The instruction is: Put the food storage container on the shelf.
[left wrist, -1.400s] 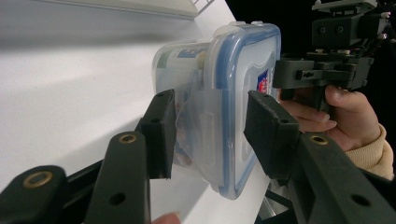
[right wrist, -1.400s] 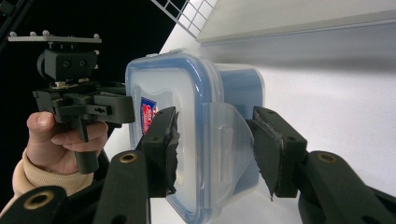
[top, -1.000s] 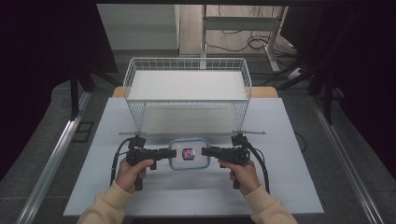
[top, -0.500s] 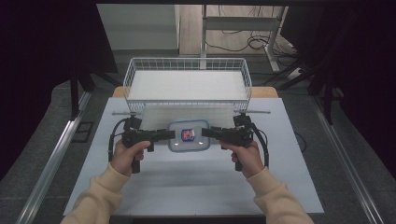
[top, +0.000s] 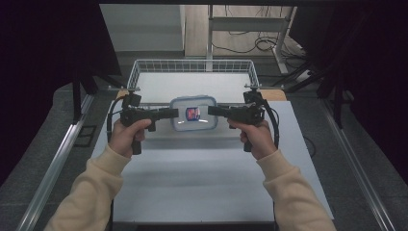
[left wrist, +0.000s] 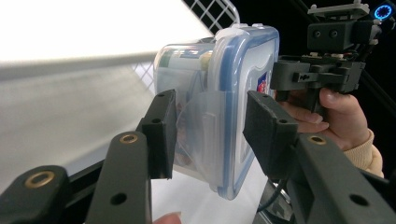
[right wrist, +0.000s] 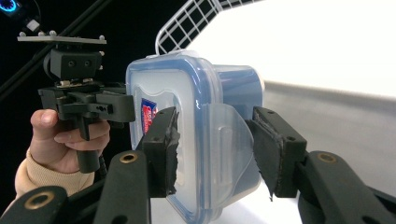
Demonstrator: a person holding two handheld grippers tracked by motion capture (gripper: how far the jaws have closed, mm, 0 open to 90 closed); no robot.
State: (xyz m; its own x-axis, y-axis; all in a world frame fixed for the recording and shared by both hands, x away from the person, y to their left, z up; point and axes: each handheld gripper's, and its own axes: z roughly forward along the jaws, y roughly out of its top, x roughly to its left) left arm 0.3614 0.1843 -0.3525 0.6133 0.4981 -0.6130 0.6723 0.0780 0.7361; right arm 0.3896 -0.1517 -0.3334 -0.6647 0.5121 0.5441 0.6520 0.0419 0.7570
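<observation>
Both grippers pinch a clear lidded food container (top: 193,114), one at each end, holding it level in the air between them, just in front of the wire basket (top: 139,72). The left gripper (top: 174,113) clamps the left side, the right gripper (top: 211,110) the right. Gripping opposite ends probably keeps the box from tipping on its way to the basket.

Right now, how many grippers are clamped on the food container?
2. The left gripper clamps the food container at its left end, the right gripper at its right end, holding it just before the wire basket.
</observation>
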